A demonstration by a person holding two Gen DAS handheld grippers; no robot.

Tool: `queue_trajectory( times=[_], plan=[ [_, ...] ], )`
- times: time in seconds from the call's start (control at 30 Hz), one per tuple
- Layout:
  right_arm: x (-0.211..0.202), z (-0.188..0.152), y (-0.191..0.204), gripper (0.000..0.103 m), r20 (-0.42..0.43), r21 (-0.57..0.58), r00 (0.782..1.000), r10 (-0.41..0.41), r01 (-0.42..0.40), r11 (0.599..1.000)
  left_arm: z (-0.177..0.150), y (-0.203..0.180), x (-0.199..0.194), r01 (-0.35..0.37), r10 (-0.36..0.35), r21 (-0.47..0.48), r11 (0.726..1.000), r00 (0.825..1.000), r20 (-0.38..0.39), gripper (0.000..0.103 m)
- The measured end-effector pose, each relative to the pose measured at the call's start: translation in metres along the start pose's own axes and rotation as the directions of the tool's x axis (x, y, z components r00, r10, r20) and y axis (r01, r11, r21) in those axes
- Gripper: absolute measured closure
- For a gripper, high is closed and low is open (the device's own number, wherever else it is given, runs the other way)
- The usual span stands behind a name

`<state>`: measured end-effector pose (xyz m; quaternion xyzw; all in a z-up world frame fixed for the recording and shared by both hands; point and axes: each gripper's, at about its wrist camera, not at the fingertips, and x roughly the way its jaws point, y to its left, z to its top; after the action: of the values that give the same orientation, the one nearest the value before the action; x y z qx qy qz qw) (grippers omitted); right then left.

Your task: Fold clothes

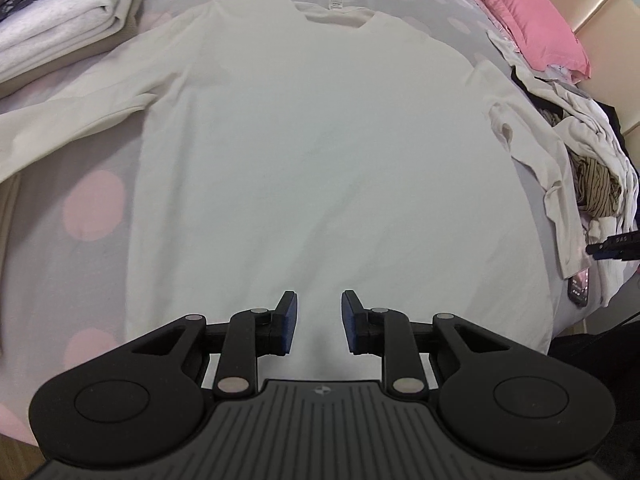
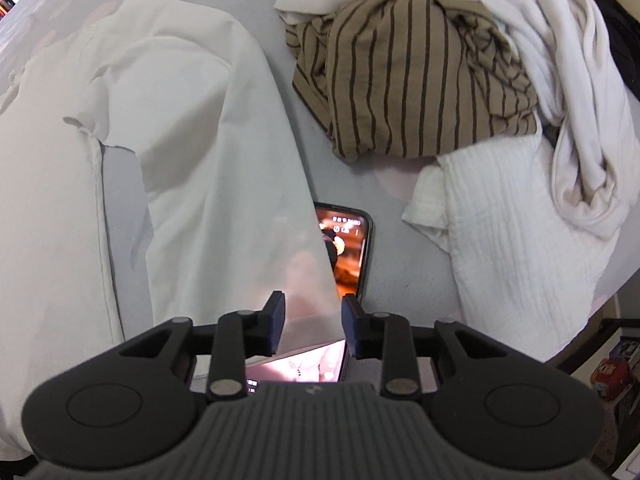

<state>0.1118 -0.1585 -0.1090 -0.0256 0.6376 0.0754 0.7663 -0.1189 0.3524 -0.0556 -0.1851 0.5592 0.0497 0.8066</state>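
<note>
1. Because folding goes easiest from a flat start, the cream long-sleeved shirt (image 1: 320,140) lies spread face-down on the bed (image 1: 60,264), collar far from the left claw (image 1: 319,322) and hem just in front of it.
2. That left claw hovers over the hem near its middle, fingers parted with a clear gap between the blue pads (image 1: 290,322); it holds nothing, and I cannot tell whether it touches the cloth.
3. One sleeve runs out flat to the left claw's left; the other bends down along the shirt's right side toward the right claw (image 2: 313,322), which I judge is why that claw sits there: the sleeve needs bringing in first.
4. The right claw is also open and grips nothing. The sleeve's cuff end (image 2: 304,300) lies between its fingers, so it looks lined up for a pinch, though contact is unclear.
5. Partly under that cuff, just ahead of the right claw, a lit phone (image 2: 348,248) rests on the bed, a snag risk if the pinch goes deep.
6. Beyond the right claw a heap of unfolded clothes (image 2: 420,80) waits; far left of the left claw sits a folded stack (image 1: 60,20).
</note>
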Motion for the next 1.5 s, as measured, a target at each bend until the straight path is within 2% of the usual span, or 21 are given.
queue_trajectory(
  times=[0.17,0.2,0.23,0.27,0.4,0.57,0.7,0.83,1.0,1.13,1.27,1.37,1.5],
  plan=[
    [0.012,-0.001,0.002,0.077,-0.020,-0.001,0.999,-0.033,0.033,0.999,0.008,-0.013,0.007,0.020,-0.020,0.005,1.000,1.000,0.004,0.081],
    [0.012,-0.001,0.002,0.081,-0.016,-0.002,0.999,-0.037,0.037,0.999,0.009,-0.015,0.008,0.024,-0.024,0.006,1.000,1.000,0.006,0.081],
    [0.013,-0.001,0.003,0.094,-0.012,-0.002,0.999,-0.036,0.036,0.999,0.010,-0.017,0.009,0.027,-0.027,0.003,1.000,1.000,0.007,0.081],
    [0.012,-0.002,0.003,0.097,-0.010,-0.001,0.999,-0.032,0.032,0.999,0.011,-0.018,0.010,0.031,-0.031,0.000,1.000,0.999,0.008,0.081],
    [0.003,-0.003,0.004,0.098,0.030,0.004,0.999,-0.038,0.037,0.999,0.016,-0.021,0.011,0.045,-0.045,-0.013,0.999,0.999,0.009,0.081],
    [-0.050,0.008,-0.006,0.098,0.144,0.038,0.990,-0.002,-0.004,0.999,0.027,-0.024,0.009,0.038,-0.038,0.001,0.999,0.999,0.015,0.081],
    [-0.109,0.038,-0.011,0.098,0.260,0.040,0.965,-0.003,-0.008,0.999,0.039,-0.027,0.010,0.038,-0.038,0.000,0.999,0.999,0.024,0.081],
    [-0.165,0.071,-0.025,0.098,0.368,0.049,0.928,-0.057,0.042,0.998,0.047,-0.033,0.011,0.053,-0.053,0.002,0.999,0.998,0.035,0.081],
    [-0.183,0.118,-0.059,0.098,0.387,0.127,0.904,-0.182,0.144,0.981,0.055,-0.040,0.014,0.061,-0.061,0.006,0.998,0.998,0.035,0.081],
    [-0.168,0.137,-0.099,0.098,0.343,0.212,0.909,-0.235,0.169,0.963,0.062,-0.043,0.015,0.052,-0.053,0.014,0.999,0.998,0.033,0.081],
    [-0.156,0.141,-0.113,0.098,0.319,0.244,0.925,-0.207,0.131,0.961,0.069,-0.044,0.018,0.039,-0.039,0.018,0.999,0.999,0.026,0.081],
    [-0.156,0.138,-0.105,0.098,0.318,0.235,0.933,-0.167,0.093,0.967,0.074,-0.046,0.020,0.040,-0.040,0.023,0.999,0.999,0.023,0.081],
    [-0.175,0.134,-0.070,0.098,0.356,0.176,0.934,-0.034,-0.031,0.984,0.082,-0.051,0.023,0.046,-0.046,0.037,0.998,0.999,0.023,0.081]
  ],
)
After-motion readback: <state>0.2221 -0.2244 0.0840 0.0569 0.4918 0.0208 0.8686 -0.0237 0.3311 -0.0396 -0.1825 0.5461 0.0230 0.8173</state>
